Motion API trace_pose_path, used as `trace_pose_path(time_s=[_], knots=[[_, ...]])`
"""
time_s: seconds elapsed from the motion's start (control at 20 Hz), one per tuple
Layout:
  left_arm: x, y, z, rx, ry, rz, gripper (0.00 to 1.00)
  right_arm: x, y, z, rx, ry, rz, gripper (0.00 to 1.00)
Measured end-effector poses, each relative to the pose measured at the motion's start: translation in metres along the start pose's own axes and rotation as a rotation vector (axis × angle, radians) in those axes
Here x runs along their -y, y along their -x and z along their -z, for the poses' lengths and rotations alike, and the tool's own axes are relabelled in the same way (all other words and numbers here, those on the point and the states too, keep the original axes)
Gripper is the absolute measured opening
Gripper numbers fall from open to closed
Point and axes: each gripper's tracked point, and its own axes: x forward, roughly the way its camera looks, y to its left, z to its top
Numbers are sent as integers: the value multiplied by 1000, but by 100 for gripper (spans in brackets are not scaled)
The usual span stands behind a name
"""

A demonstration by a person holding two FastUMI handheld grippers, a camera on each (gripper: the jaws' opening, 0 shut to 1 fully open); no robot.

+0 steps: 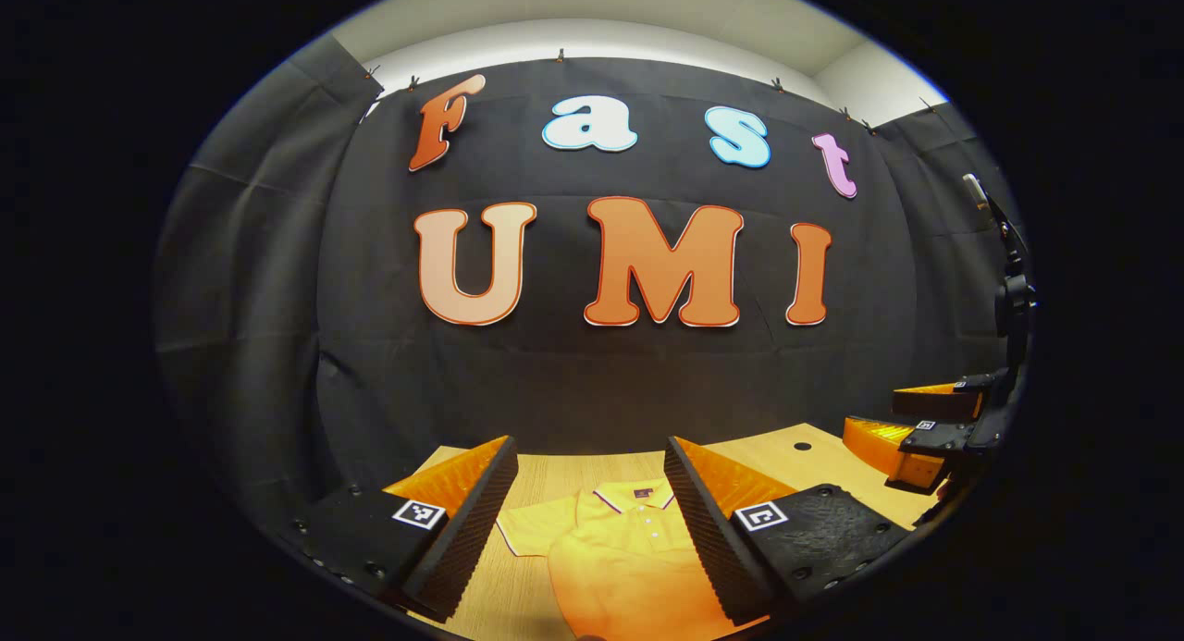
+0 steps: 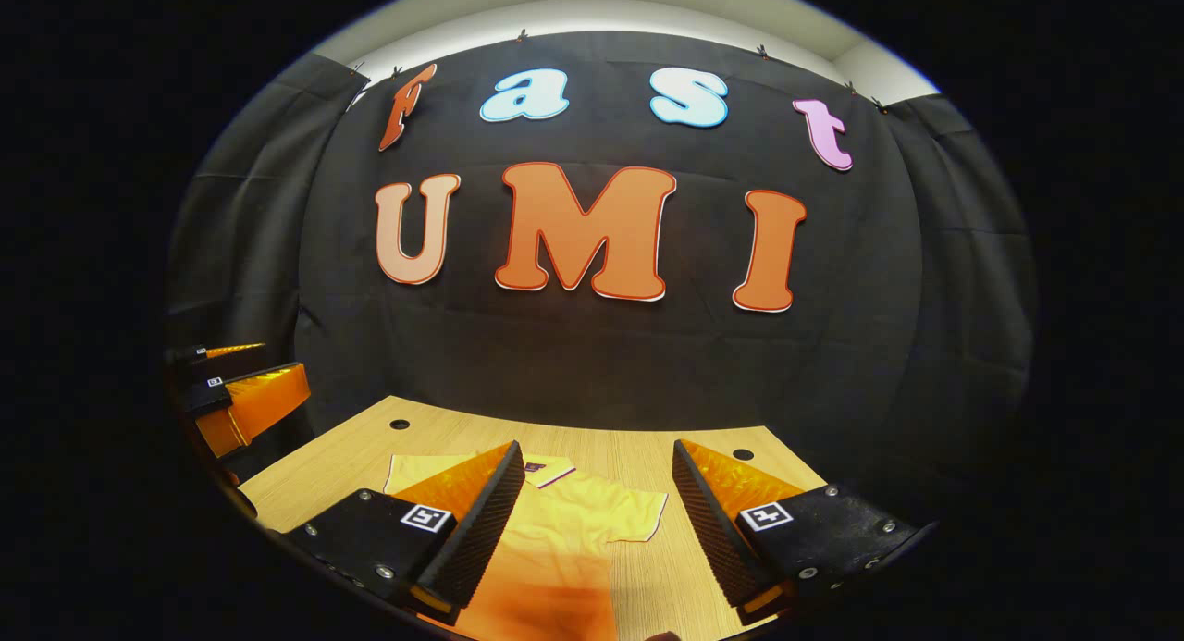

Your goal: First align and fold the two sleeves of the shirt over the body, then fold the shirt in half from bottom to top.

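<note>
Yellow short-sleeved polo shirt (image 1: 615,539) with a dark-trimmed collar, spread flat on the light wooden tabletop (image 1: 555,474), collar toward the black cloth wall (image 1: 610,363) at twelve o'clock, sleeves still out to the sides and hem unfolded. In the left gripper view: left gripper (image 1: 590,525) held above the shirt, fingers spread wide with nothing between them, one ribbed pad at seven o'clock and the other at five o'clock, the collar and button placket framed in the gap. One short sleeve stretched toward eight o'clock just beside the near finger. Off at three o'clock, near the table's far corner, right gripper (image 1: 902,424), its two fingers apart and holding nothing. In the right gripper view: right gripper (image 2: 592,511) likewise above the cloth, fingers (image 2: 486,521) parted and empty, the shirt (image 2: 592,516) lying between and under them, one sleeve reaching toward five o'clock, touching bare wood. Left gripper (image 2: 245,382) at nine o'clock, raised over the table edge, fingers parted. Round dark holes (image 2: 400,424) in the tabletop near both far corners.
</note>
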Motion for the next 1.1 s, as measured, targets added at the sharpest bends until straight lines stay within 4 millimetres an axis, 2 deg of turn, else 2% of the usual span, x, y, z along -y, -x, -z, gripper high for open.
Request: trace_pose_path(time_s=[0.35, 0.55, 0.75, 0.9, 1.1], knots=[[-1, 7, -2, 13, -27, 25, 98, 7, -6, 9, -46, 9, 40, 97], [-3, 15, -1, 22, -10, 48, 98, 16, -21, 13, -81, 18, 63, 97], [-8, 16, -10, 45, -28, 1, 98, 26, -55, 25, -116, 26, 40, 97], [-16, 13, -17, 61, -57, -75, 98, 39, -88, 47, -198, 28, 31, 98], [-13, 14, -6, 27, -61, -139, 97, 51, -125, 84, -316, -5, 7, 95]])
